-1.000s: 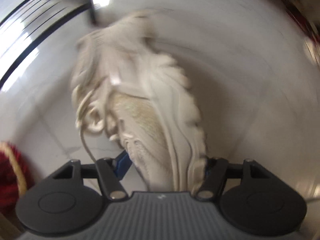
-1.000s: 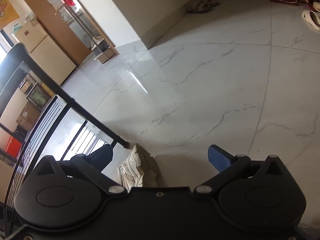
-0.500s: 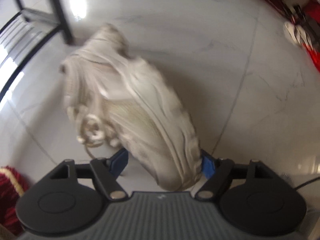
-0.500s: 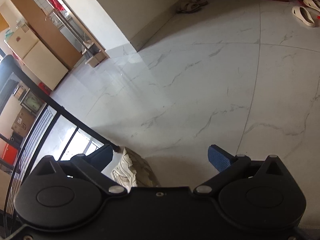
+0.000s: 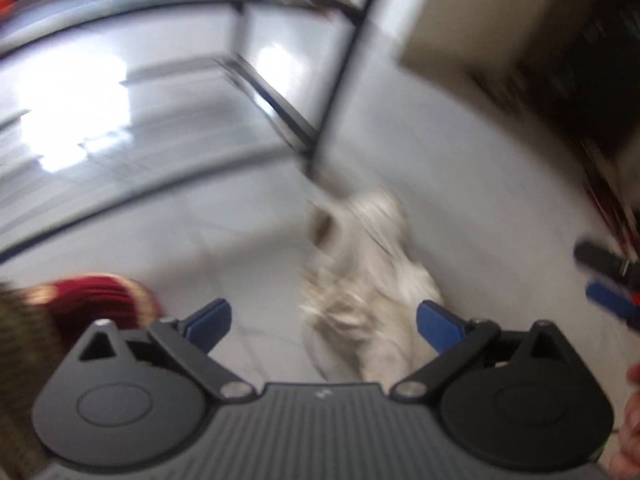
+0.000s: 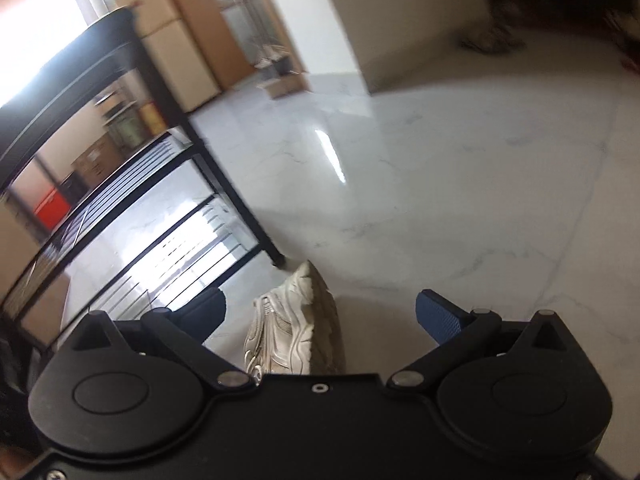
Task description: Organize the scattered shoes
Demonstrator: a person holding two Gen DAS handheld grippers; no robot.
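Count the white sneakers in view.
1. The white sneaker lies on its side on the floor by the foot of the black rack, below the open right gripper. The blurred left view shows the same one. Others may be hidden.

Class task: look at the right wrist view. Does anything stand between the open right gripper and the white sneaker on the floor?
Nothing visible does. The white sneaker lies on bare floor tile just ahead of the right gripper, whose jaws stand apart. The black rack's leg stands beyond the shoe, not in between.

Daylight glares off the glossy floor (image 6: 440, 184); the left view is motion-blurred, both fisheye-bent.
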